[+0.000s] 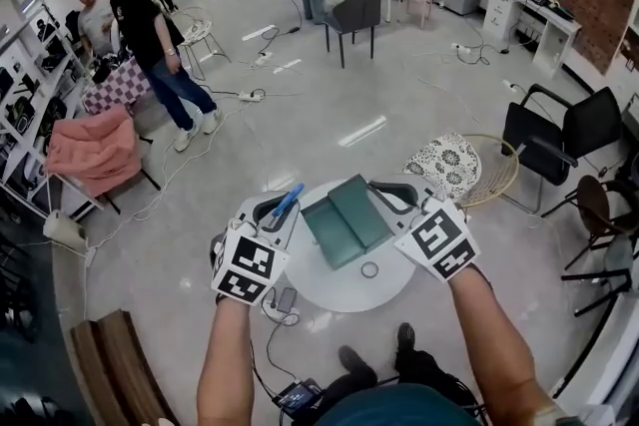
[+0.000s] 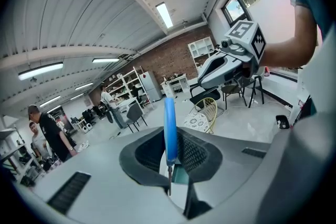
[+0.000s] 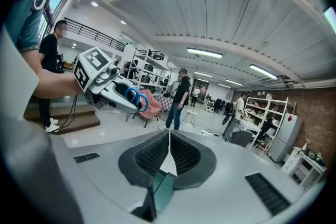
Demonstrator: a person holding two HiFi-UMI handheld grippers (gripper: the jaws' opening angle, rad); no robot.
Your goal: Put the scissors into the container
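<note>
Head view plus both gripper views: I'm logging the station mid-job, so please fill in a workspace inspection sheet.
Surface: round white table.
Job's things: green container on the table; blue-handled scissors held, not yet in the container.
Clutter: one small ring beside the container.
Grippers: left gripper shut on the scissors; right gripper shut, nothing between its jaws.
Cables: cables trail across the floor.
Surroundings: people standing, chairs around.
</note>
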